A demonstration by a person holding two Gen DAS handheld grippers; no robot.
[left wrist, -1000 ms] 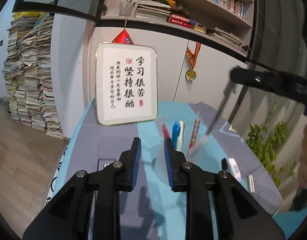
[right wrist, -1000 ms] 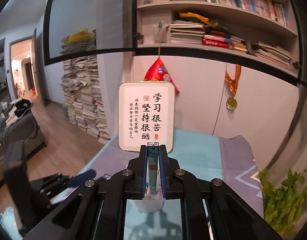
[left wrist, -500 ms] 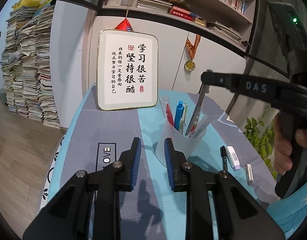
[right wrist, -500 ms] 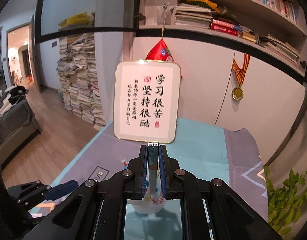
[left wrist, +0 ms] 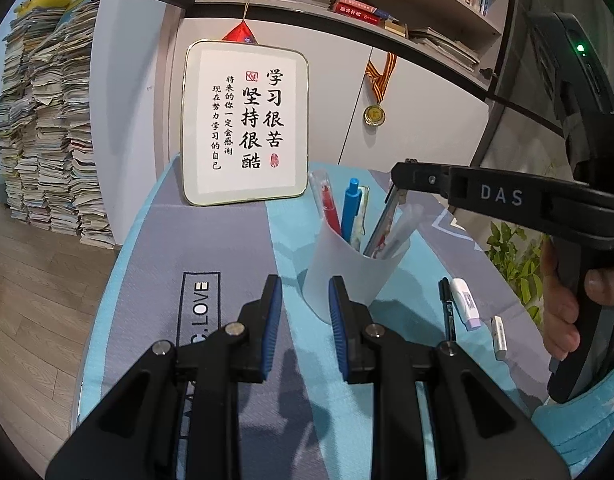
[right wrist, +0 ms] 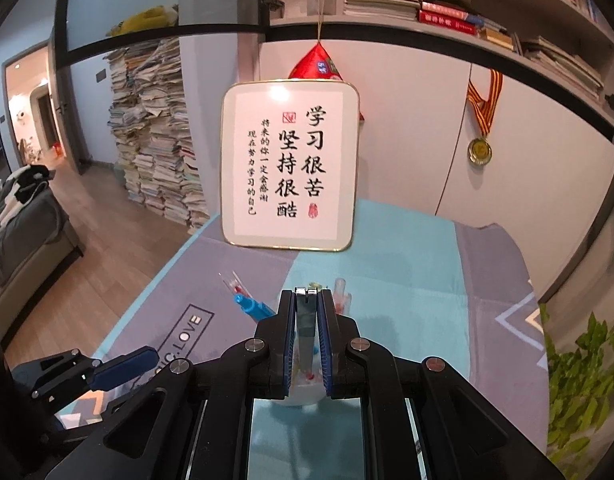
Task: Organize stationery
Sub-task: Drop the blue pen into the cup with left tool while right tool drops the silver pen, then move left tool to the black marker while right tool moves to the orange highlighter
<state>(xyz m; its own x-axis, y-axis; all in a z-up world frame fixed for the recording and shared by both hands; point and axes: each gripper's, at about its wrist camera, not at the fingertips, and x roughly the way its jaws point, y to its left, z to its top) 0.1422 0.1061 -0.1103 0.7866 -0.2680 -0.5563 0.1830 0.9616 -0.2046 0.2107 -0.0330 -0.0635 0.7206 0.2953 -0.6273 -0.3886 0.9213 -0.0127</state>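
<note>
White cup [left wrist: 347, 272] mid-table holding red and blue pens, right gripper [right wrist: 306, 300] clamped on a grey pen [left wrist: 381, 226] lowered into it, left gripper [left wrist: 303, 308] empty, jaws apart beside the cup, eraser [left wrist: 465, 304] near table's right edge

"DAS" on the right gripper [left wrist: 399, 184] — "LOVE" on the tablecloth [left wrist: 199, 304] — calligraphy on the plaque [left wrist: 247, 120].
</note>
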